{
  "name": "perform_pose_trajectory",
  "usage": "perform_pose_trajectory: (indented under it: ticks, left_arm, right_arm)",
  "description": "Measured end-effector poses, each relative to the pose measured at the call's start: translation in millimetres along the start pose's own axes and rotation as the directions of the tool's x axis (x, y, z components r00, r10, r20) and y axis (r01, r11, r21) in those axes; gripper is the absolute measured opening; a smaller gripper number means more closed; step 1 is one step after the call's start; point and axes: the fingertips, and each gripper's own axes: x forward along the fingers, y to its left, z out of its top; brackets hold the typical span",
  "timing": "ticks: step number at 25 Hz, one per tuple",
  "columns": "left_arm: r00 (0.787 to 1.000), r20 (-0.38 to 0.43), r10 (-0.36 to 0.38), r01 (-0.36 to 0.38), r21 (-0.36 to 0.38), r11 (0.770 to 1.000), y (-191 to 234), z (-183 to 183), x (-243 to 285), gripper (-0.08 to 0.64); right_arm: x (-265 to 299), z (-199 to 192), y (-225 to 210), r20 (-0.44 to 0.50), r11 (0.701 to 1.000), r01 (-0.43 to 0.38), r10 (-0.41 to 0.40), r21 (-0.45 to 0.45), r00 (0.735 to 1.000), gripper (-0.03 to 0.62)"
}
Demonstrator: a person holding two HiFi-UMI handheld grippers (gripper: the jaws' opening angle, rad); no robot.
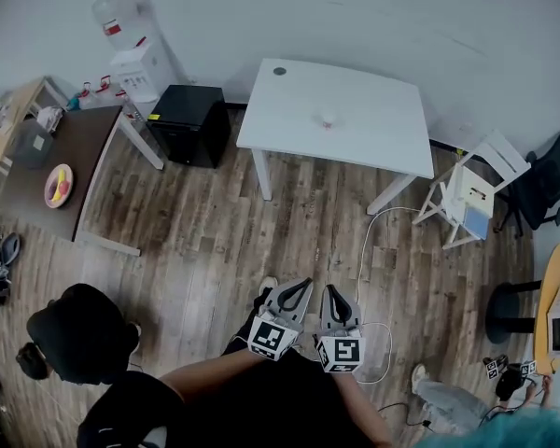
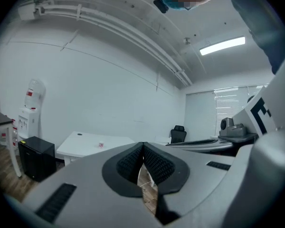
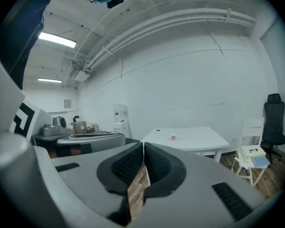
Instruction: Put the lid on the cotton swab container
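One white surface (image 1: 373,133) stands across the wood floor (image 1: 215,241), left gripper (image 1: 306,286) and right gripper (image 1: 329,290) low side by side, both clenched with nothing between them, well apart from the small cotton swab container (image 1: 328,118) sitting mid-surface.

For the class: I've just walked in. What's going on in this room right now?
A person stands on the wood floor, some way back from a white table. They hold the left gripper and the right gripper side by side in front of them. Both grippers have their jaws shut with nothing between them. A small container, too small to make out in detail, sits near the middle of the table. Nothing is being handled, and the work at the table has not yet begun.
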Motion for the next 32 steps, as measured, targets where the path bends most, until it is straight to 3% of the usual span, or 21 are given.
perform_pose_trajectory:
  ticks: [4, 8, 15, 20, 32]
  left_arm:
    - [0.999, 0.015, -0.031, 0.031, -0.014, 0.999, 36.9, 20.1, 30.7, 0.012]
    - [0.999, 0.035, -0.017, 0.018, -0.035, 0.999, 98.2, 34.6, 53.9, 0.012]
    - [0.998, 0.063, -0.025, 0.027, -0.025, 0.999, 177.8, 59.2, 81.2, 0.012]
    - [0.997, 0.073, 0.003, 0.001, -0.061, 0.998, 212.5, 59.4, 89.4, 0.012]
    - [0.996, 0.063, 0.056, -0.056, -0.016, 0.998, 272.6, 67.0, 126.9, 0.012]
  right_arm:
    - [58.7, 19.4, -7.2, -0.027, 1.0, 0.008, -0.009, -0.018, 1.0, 0.032]
    - [114.8, 42.0, -11.1, -0.013, 0.998, 0.043, -0.044, -0.044, 0.999, 0.032]
    - [184.1, 72.8, -39.0, 0.014, 0.988, 0.152, -0.151, -0.043, 0.988, 0.032]
    - [217.5, 70.7, -32.3, -0.019, 0.991, 0.127, -0.128, -0.037, 0.992, 0.032]
    - [281.3, 80.5, -55.9, 0.014, 0.993, 0.115, -0.115, -0.007, 0.993, 0.032]
